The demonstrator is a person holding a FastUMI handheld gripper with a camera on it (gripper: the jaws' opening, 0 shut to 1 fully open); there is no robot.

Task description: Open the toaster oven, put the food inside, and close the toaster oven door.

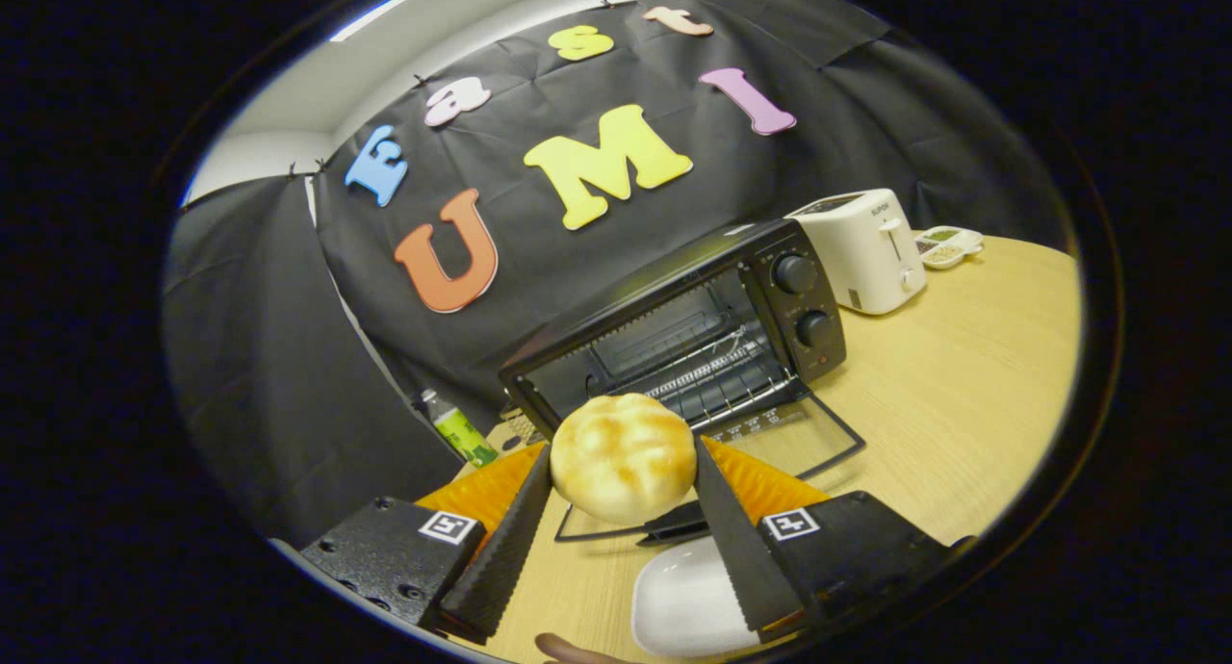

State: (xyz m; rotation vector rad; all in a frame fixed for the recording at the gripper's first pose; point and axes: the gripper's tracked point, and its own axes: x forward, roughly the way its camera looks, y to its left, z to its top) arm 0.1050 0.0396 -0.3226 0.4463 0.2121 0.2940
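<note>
My gripper (624, 476) is clenched on the round, golden, crackle-topped bread bun (623, 457), one finger on each side, and holds it in the air just before the black metal toaster oven (674, 327). Its glass door (770, 443) lies open and flat. The bun looks soft, so I think a hard squeeze may dent it. It may also catch on the wire rack (712, 380) or the door and slip out.

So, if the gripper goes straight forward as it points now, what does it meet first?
Probably the toaster oven: the gripper, shut on the bun, points into its open cavity above the lowered door. Depth is unclear.
</note>
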